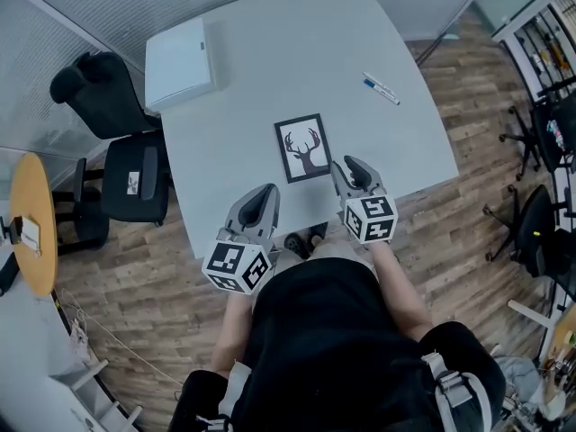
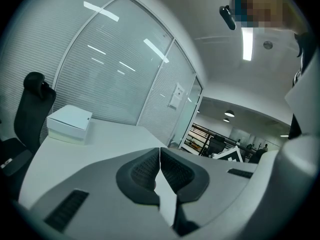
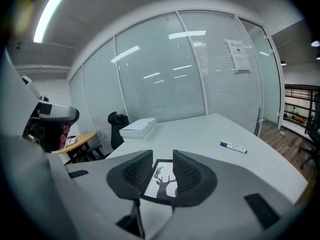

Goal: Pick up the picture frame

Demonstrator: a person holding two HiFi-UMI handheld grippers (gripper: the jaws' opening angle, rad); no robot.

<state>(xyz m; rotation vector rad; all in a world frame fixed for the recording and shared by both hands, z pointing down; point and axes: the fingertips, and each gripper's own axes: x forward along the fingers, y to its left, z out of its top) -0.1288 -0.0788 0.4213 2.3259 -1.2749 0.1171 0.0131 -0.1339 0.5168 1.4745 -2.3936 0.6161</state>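
A black picture frame [image 1: 304,148] with a deer silhouette lies flat on the grey table [image 1: 270,70], near its front edge. My right gripper [image 1: 351,171] hovers just right of the frame's near corner, jaws open and empty. Through the right gripper view the frame [image 3: 162,180] shows in the gap between the jaws, farther out on the table. My left gripper [image 1: 261,196] sits over the table's front edge, left of the frame. In the left gripper view its fingertips [image 2: 160,156] meet, with nothing between them.
A white box [image 1: 178,61] rests at the table's far left corner, and a blue marker [image 1: 382,88] lies at the right. Black office chairs [image 1: 126,169] stand left of the table, beside a round wooden table [image 1: 34,219]. More chairs [image 1: 540,232] stand at the right.
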